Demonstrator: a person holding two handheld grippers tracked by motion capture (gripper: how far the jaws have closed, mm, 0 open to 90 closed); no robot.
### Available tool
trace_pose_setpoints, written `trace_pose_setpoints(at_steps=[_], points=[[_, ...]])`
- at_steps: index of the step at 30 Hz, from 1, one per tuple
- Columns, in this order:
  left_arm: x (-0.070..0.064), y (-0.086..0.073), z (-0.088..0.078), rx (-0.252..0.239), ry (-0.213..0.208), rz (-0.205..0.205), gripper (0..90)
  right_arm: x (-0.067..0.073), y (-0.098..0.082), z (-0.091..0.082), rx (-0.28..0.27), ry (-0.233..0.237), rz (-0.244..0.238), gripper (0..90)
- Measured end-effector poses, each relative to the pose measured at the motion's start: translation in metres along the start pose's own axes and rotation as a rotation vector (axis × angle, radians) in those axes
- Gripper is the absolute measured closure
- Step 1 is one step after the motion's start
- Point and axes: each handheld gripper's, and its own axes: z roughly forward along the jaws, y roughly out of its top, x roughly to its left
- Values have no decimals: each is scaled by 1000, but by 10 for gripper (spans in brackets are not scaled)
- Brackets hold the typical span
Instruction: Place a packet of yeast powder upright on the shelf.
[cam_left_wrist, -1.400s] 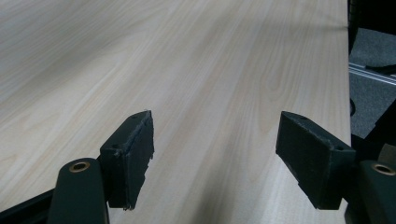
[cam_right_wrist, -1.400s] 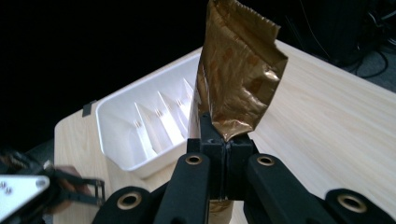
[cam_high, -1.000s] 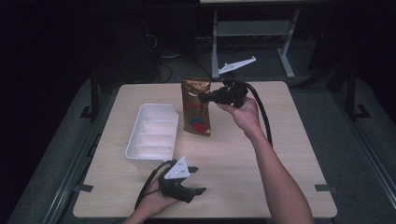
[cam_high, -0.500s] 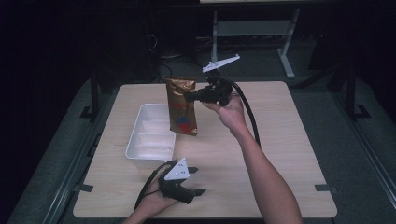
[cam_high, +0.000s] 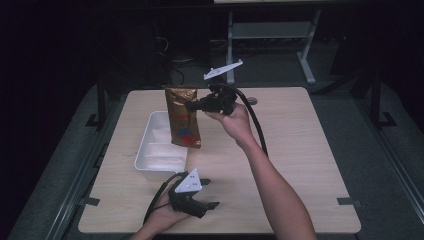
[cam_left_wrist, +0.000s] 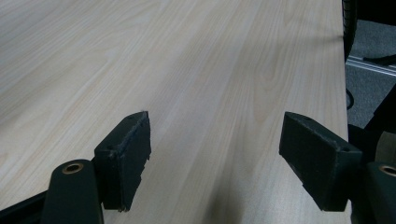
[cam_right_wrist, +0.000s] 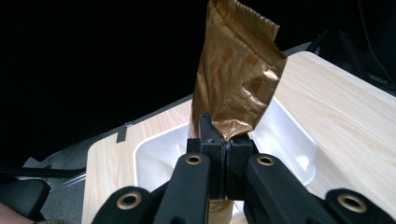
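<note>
Above the white tray (cam_high: 150, 150), a crinkled gold pouch (cam_high: 182, 117), apparently red-printed.

A crinkled gold foil pouch (cam_high: 183, 116) with a red-and-blue label hangs upright, pinched at its top edge, above the white plastic tray's (cam_high: 150, 150) three-o'clock rim.

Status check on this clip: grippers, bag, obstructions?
Right gripper shut on gold bag, hanging over white tray. Left gripper open, resting on table. Nothing in the way.
</note>
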Motion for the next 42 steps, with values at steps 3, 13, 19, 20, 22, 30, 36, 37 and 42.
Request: trace_pose_setpoints(at_steps=[3, 13, 19, 20, 22, 30, 36, 37, 42], points=[[0, 0, 0, 1, 1, 1, 243, 2, 1, 6, 6, 9, -8, 891], [-1, -1, 1, 2, 0, -1, 231, 10, 4, 25, 26, 43, -23, 890], [-1, -1, 1, 3, -3, 0, 231, 13, 4, 36, 41, 61, -29, 890], [-1, -1, 1, 3, -3, 0, 231, 13, 4, 36, 41, 61, -29, 890], [-1, -1, 1, 3, -3, -2, 231, 14, 4, 40, 45, 69, -32, 890], [-2, -1, 1, 10, -2, -2, 212, 18, 3, 55, 62, 89, -34, 889], [-2, -1, 1, 10, -2, 2, 206, 20, 1, 68, 78, 105, -36, 889], [-2, -1, 1, 9, 0, 1, 206, 20, 1, 70, 80, 108, -37, 889], [-1, -2, 0, 12, 1, 1, 203, 21, -2, 80, 103, 124, -35, 888]])
